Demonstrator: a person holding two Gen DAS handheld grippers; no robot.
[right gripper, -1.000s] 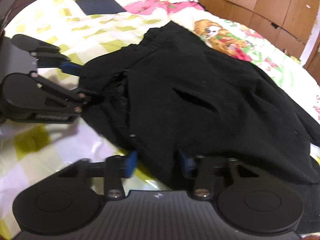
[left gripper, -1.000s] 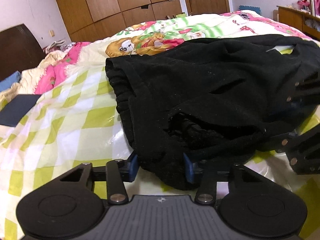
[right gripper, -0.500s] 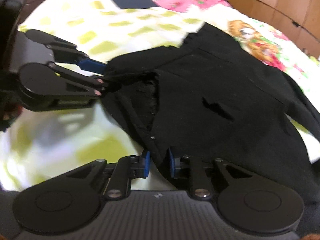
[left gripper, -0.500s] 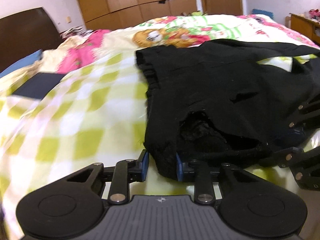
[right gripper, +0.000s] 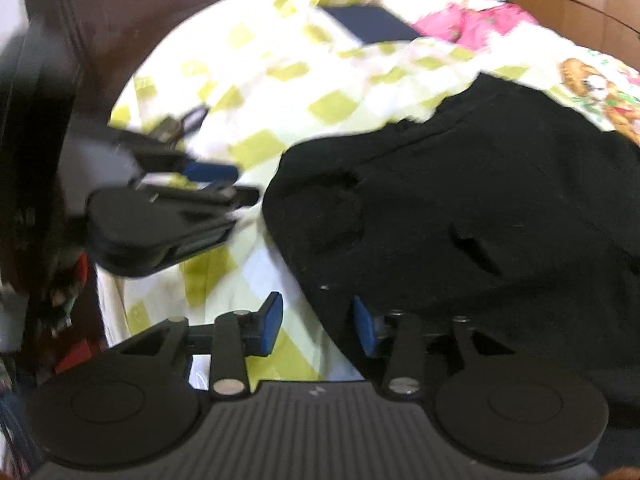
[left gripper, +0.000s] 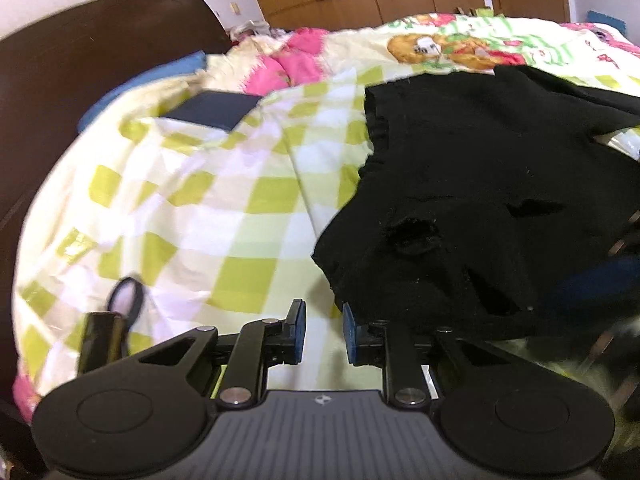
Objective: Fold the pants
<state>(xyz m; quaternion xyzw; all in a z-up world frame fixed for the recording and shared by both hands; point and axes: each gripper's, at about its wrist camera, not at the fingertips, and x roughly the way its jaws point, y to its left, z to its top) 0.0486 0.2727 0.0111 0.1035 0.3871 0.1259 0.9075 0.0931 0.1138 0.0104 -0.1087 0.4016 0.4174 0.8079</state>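
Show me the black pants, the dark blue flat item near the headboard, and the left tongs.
black pants (left gripper: pixel 480 184): left wrist view, mid fabric.
dark blue flat item (left gripper: pixel 212 110): left wrist view, top face.
left tongs (left gripper: pixel 323 332): left wrist view, between tips.

Your pants (left gripper: pixel 492 184) read solid black, no print at all. Under them you've got a bedsheet (left gripper: pixel 224 208) checked in lime green, white and cream. Up top, the quilt (left gripper: pixel 452 44) shows pink blotches, green stripes and a brown cartoon bear. There's a dark navy rectangle (left gripper: pixel 212 109) on the checks, a blue pillow (left gripper: pixel 132 88) behind, and a dark brown headboard (left gripper: pixel 72 64). Both your grippers are black with blue pads (right gripper: pixel 272 322)
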